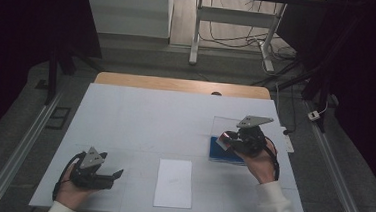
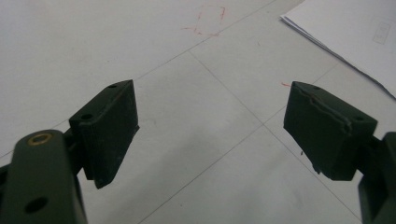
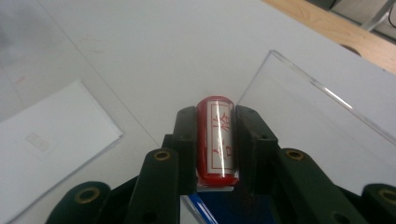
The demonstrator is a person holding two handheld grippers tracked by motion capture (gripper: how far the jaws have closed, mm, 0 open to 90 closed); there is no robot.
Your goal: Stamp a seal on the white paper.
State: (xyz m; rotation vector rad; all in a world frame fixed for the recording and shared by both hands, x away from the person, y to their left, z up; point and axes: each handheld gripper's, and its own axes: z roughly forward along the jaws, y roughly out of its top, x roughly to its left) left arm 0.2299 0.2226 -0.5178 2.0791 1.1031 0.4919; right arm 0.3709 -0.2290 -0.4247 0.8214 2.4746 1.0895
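The right gripper (image 3: 215, 140) pinched a red stamp (image 3: 215, 140) between its jaws, held over the blue pad (image 1: 225, 151) at the table's (image 1: 140, 112) right side. The left gripper (image 2: 210, 135) sat near left with jaws spread and empty, a white sheet (image 1: 174, 182) lying between the two

The stamp (image 3: 215, 140) is red, with a white label bearing red characters. The jaws are black, the table (image 1: 140, 117) white with thin grey lines and faint red marks. The paper (image 1: 173, 183) is white, the pad (image 1: 225, 152) blue.
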